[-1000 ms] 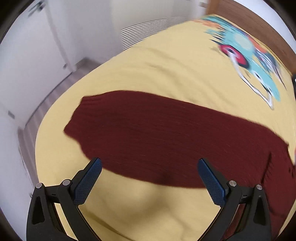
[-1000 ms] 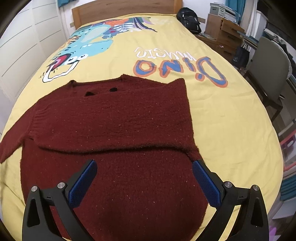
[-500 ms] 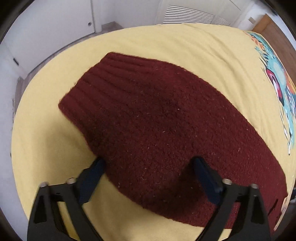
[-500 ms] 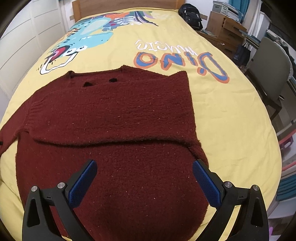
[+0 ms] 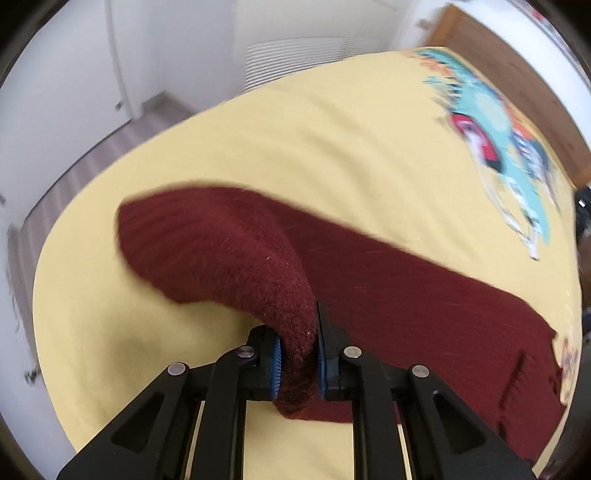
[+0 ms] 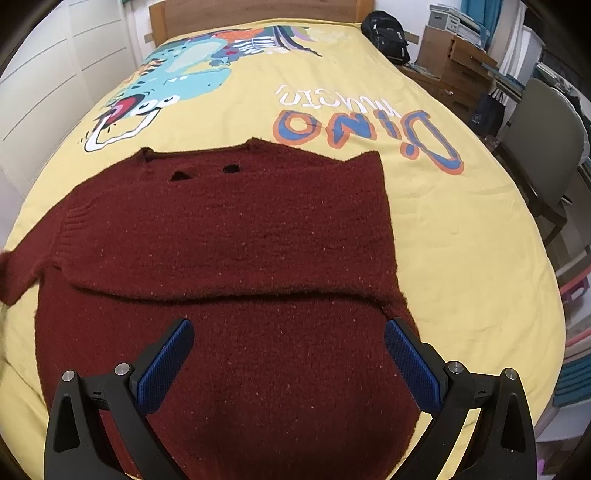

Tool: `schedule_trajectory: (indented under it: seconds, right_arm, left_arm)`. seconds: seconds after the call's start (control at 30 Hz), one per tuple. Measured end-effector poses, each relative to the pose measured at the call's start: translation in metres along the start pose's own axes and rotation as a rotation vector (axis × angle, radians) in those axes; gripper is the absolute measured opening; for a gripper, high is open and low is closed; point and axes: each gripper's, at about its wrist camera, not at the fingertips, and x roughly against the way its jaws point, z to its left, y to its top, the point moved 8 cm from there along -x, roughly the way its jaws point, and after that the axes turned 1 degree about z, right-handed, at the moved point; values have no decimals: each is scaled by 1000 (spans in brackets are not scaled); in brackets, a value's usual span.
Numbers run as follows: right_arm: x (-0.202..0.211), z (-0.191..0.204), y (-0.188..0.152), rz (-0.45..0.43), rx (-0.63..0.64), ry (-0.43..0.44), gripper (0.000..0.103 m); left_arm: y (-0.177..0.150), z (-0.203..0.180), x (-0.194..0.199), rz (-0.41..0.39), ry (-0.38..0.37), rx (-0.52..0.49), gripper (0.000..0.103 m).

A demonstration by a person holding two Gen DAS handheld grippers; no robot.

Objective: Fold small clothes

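A dark red knit sweater (image 6: 229, 236) lies on a yellow bedspread (image 6: 461, 236), its right sleeve folded across the chest. Its left sleeve (image 5: 229, 251) stretches out to the side. My left gripper (image 5: 297, 363) is shut on the sleeve near its cuff and holds that end lifted off the bed, so the cuff end curls over. My right gripper (image 6: 291, 363) is open and empty, hovering over the sweater's lower body (image 6: 280, 387).
The bedspread carries a dinosaur print (image 6: 177, 81) and "Dino" lettering (image 6: 369, 125). A black bag (image 6: 386, 35), wooden drawers (image 6: 461, 62) and a grey chair (image 6: 546, 140) stand to the right of the bed. The left wrist view shows white doors (image 5: 74, 74) and floor (image 5: 81, 162) beyond the bed edge.
My left gripper came down on the outstretched sleeve, shut on it and lifted its end off the bed. My right gripper stayed open over the sweater, barely moving.
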Motion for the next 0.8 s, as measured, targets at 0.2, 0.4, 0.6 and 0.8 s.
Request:
schedule_trajectory:
  seconds: [0.2, 0.4, 0.6, 0.8]
  right_arm:
    - [0, -7, 9, -11, -5, 12, 103]
    - [1, -22, 17, -25, -25, 22, 103]
    - [-3, -43, 29, -12, -43, 9, 103]
    - [-2, -58, 36, -19, -67, 7, 103]
  left_arm:
    - [-30, -101, 30, -14, -99, -159, 12]
    - [-73, -199, 44, 11, -195, -325, 12]
    - [-122, -310, 46, 35, -286, -477, 12]
    - [-161, -401, 19, 73, -339, -592, 12]
